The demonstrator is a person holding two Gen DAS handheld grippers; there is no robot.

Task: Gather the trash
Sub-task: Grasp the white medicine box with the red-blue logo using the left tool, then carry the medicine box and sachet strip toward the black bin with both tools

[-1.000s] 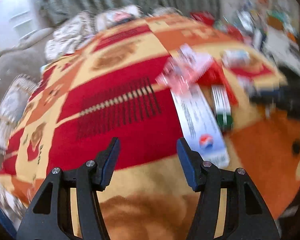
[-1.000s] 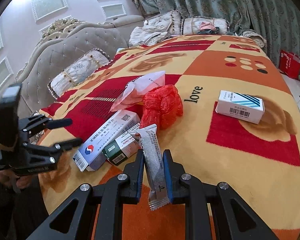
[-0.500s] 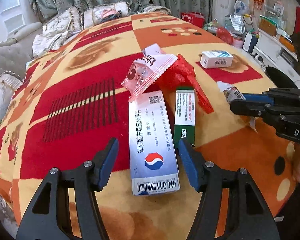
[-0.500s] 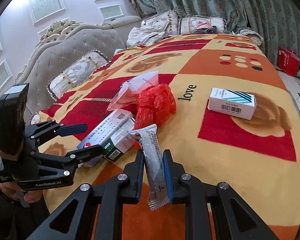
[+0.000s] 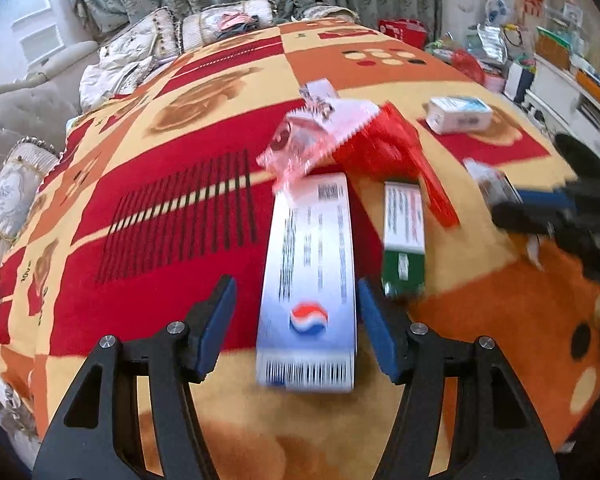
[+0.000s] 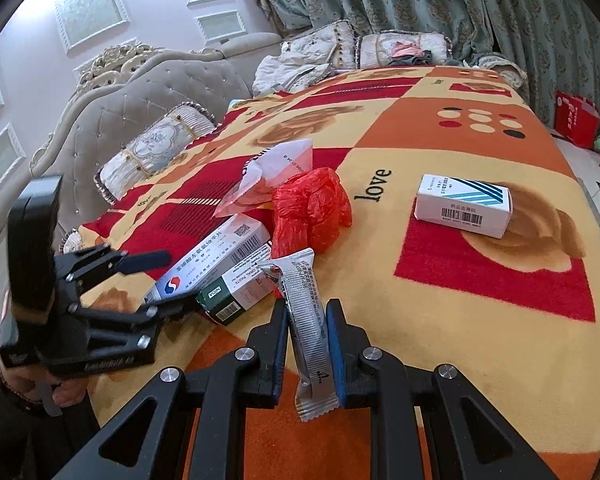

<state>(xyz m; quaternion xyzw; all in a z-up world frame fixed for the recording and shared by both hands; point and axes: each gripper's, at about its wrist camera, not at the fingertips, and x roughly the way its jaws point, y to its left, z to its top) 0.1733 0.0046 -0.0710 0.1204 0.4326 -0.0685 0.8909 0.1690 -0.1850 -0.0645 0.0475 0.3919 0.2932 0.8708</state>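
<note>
Trash lies on a patterned blanket (image 5: 148, 184). My left gripper (image 5: 296, 312) is open, its fingers either side of the near end of a long white-and-blue box (image 5: 310, 272); it also shows in the right wrist view (image 6: 208, 256). A green-and-white box (image 5: 404, 236) lies to its right. Behind are a pink clear wrapper (image 5: 312, 136) and a red plastic bag (image 5: 392, 148). My right gripper (image 6: 307, 332) is shut on a silver wrapper (image 6: 306, 320). A small white box (image 6: 464, 204) lies apart to the right.
A grey tufted sofa (image 6: 132, 96) with cushions (image 6: 156, 148) runs along the blanket's left side. Green curtains (image 6: 420, 0) hang behind. A red bag (image 6: 576, 120) stands on the floor at the right. Cluttered shelves (image 5: 560, 52) are at the far right.
My left gripper swung right and moved forward, and now straddles the end of the white-and-blue box. My right gripper held the silver wrapper throughout, shifting slightly.
</note>
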